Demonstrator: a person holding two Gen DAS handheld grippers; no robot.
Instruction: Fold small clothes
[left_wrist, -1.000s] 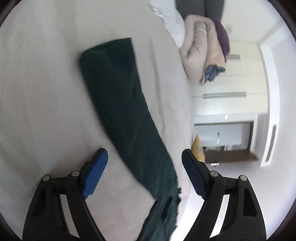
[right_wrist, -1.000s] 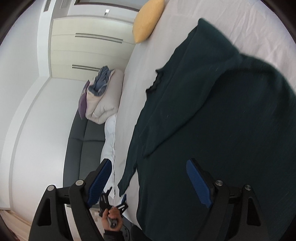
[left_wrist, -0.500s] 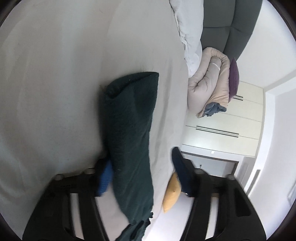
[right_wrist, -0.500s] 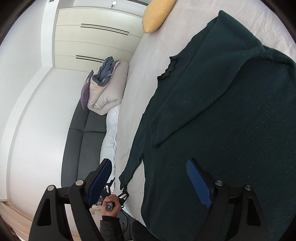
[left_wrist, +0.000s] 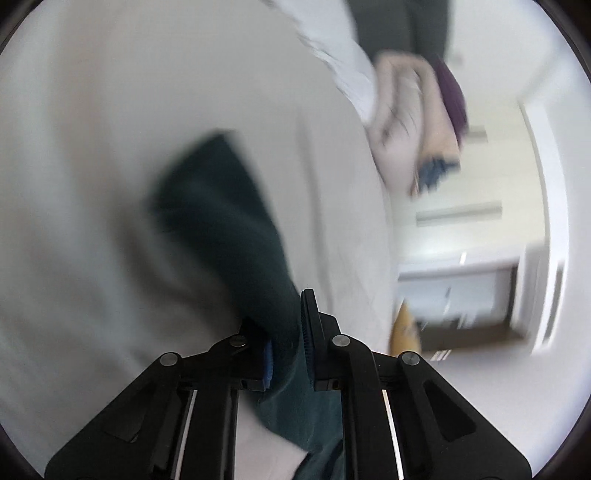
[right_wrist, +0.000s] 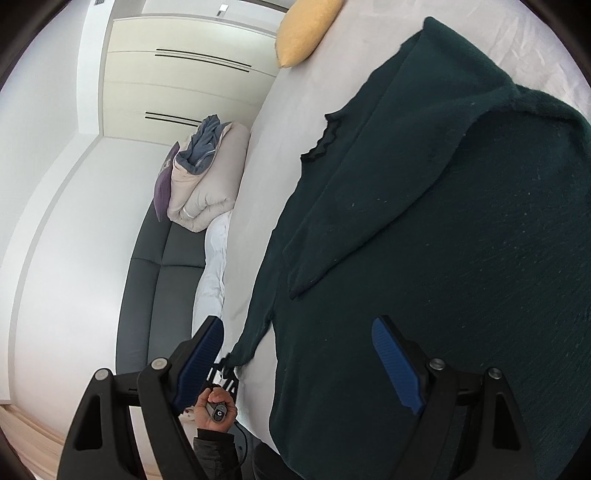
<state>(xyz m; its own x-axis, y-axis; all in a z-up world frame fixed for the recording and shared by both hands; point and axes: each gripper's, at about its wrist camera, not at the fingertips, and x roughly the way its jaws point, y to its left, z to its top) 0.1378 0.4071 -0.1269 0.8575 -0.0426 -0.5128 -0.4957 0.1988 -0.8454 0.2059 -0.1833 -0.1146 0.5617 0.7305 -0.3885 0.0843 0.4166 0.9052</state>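
On the bed, covered by a pale sheet, lies a dark green sweater, spread flat with one sleeve folded diagonally across the body. In the right wrist view the sweater's long axis runs from the lower edge of the frame up toward the yellow pillow at the far end of the bed. The free sleeve hangs along the bed edge nearest the dark grey sofa, cuff pointing down toward the left hand.

Left hand-held gripper: blue pads closed onto the sleeve, fabric clamped between them. In this blurred view the sleeve extends away from the pads over the sheet, its long axis leaning up and left, cuff end farthest from the gripper.

Right hand-held gripper: fingers set wide apart, holding nothing, positioned above the sweater body near the bed edge. One finger is over the fabric; the other is past the bed edge, over the sofa side.

Beyond the bed edge, a rolled beige duvet with a blue garment and a purple cushion rests on the sofa, in front of a cream wardrobe
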